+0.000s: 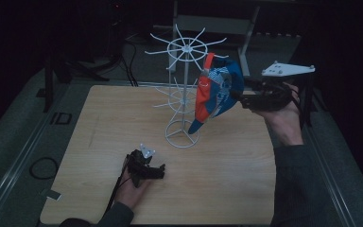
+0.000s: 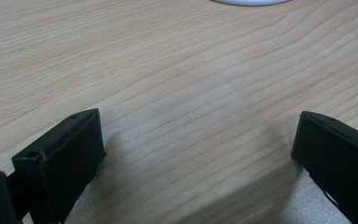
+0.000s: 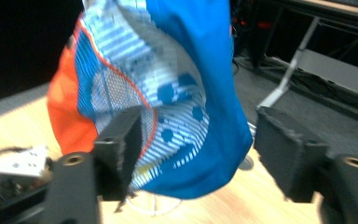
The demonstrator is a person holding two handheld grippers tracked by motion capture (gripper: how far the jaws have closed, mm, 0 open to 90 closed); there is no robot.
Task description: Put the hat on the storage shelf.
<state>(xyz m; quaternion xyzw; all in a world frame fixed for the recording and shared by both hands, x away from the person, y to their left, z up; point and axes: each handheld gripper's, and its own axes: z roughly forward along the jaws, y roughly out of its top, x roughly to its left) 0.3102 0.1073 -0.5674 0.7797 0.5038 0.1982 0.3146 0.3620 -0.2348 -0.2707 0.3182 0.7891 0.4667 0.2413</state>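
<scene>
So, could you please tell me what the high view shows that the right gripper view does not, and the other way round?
High view alone: the whole white wire rack with its spoked top and ring base, the wooden table edge to edge, and the left gripper resting low on it. Right gripper view alone: the blue and orange cap close up, showing its striped, dotted lining, between the right gripper and its open jaws, which do not press it. Both show the cap hanging from the rack above the table.

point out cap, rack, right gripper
cap [image 1: 217, 92]: high view, blue and orange panel
rack [image 1: 187, 48]: high view, top spoke hub
right gripper [image 3: 196, 144]: right gripper view, gap between open jaws
</scene>
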